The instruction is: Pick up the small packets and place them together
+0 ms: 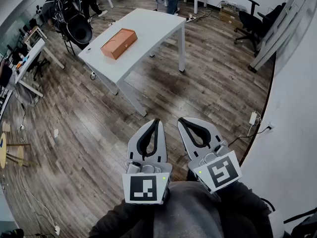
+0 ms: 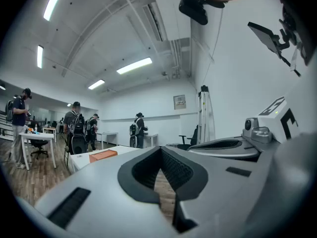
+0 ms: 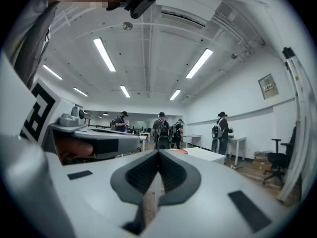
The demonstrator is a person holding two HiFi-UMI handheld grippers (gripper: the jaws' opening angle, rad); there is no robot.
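Note:
No small packets show in any view. My left gripper (image 1: 157,120) and right gripper (image 1: 181,120) are held side by side close to the person's body, above the wooden floor. Both point towards a white table (image 1: 148,26) some way ahead. Each pair of jaws meets at the tips with nothing between them. An orange box (image 1: 119,43) lies on that table. In the left gripper view the left gripper (image 2: 160,148) is shut, with the orange box (image 2: 103,155) far off. The right gripper (image 3: 158,152) is likewise shut in the right gripper view.
A white wall runs along the right, with a plug and cable (image 1: 253,118) low on it. A black office chair (image 1: 255,21) stands at the back right. Another desk (image 1: 29,58) is at the left. Several people with backpacks stand at the back.

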